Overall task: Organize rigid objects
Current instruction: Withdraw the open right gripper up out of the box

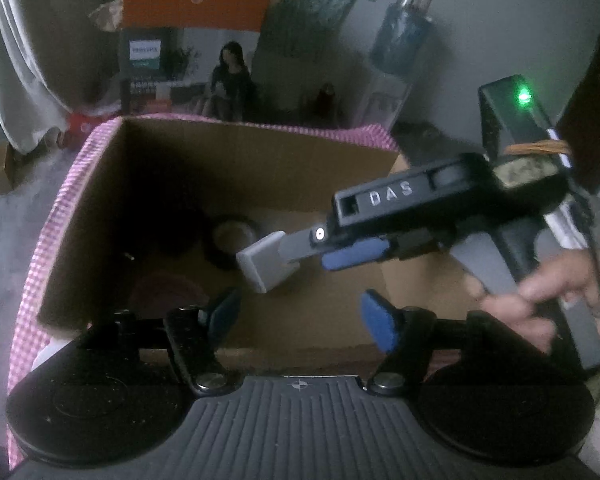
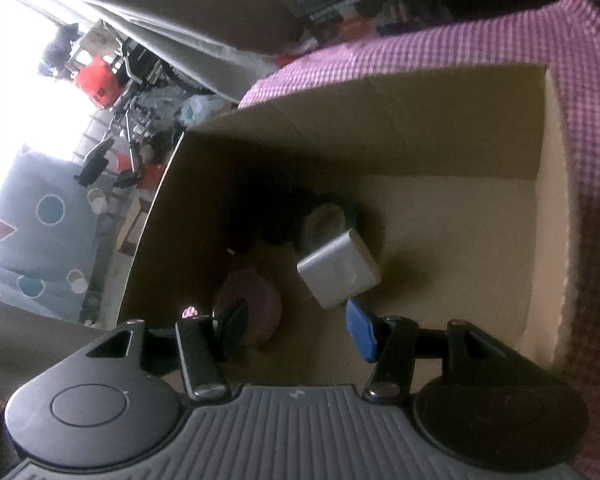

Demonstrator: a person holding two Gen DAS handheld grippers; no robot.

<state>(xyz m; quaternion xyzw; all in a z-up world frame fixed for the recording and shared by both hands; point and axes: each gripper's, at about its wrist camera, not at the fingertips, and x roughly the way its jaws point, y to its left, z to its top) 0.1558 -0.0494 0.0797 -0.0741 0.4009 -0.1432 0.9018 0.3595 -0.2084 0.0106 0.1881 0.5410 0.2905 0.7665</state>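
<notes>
Release of the grey block point(image 2: 340, 272) into the cardboard box point(image 2: 420, 120) was, as I judged it, the step in hand. My right gripper point(image 2: 296, 316) stood about half open above the box floor, near its front wall. The block sat just off the tip of the blue pad, and the other finger was well clear of it, so nothing was clamped. I could not tell whether the block had landed or was in mid-air. It lay just beside the black tape roll point(image 2: 328, 216), with the pink roll point(image 2: 256, 300) nearer the left wall. My left gripper point(image 1: 300, 308) hovered over the front edge of the box, jaws parted and empty. The box rested on a pink checked cloth point(image 2: 540, 32). Next I reckoned I should lift the right gripper straight out without nudging the block, then look for another piece outside the box.
</notes>
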